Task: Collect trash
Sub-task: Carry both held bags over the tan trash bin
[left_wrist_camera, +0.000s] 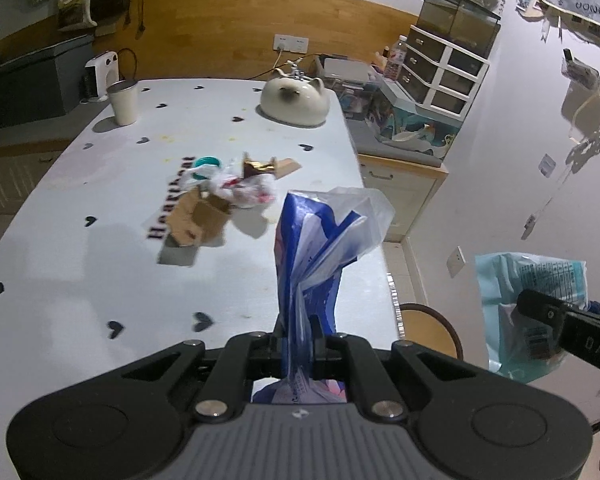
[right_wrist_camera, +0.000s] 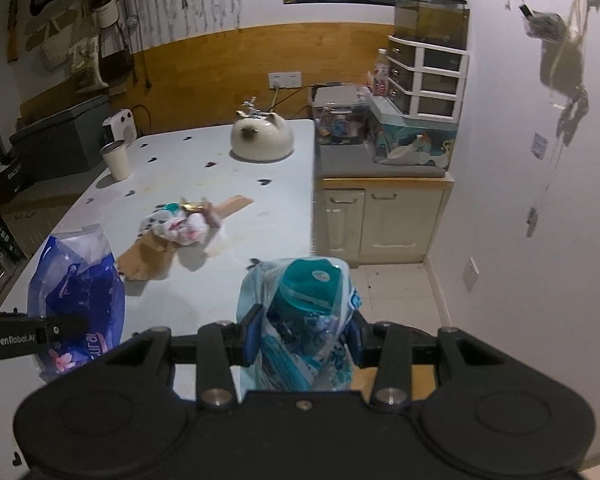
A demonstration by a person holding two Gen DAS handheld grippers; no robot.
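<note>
While left gripper (left_wrist_camera: 298, 344) pinches blue bag (left_wrist_camera: 320, 248), right gripper (right_wrist_camera: 302, 338) clamps teal wrapper (right_wrist_camera: 306, 320).

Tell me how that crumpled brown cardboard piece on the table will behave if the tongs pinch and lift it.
The cardboard piece looks creased and partly folded, so it will probably flex rather than stay stiff. It seems thin, so likely light. The crumpled wrappers touch its far edge and may get dragged or shift.

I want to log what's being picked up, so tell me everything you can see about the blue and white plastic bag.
The blue and white plastic bag is thin, crinkled film, part clear, with blue print and a pink flower near its bottom. The left tool is shut on its gathered middle, holding it upright above the table, top flared open. Nothing else touches it.
</note>
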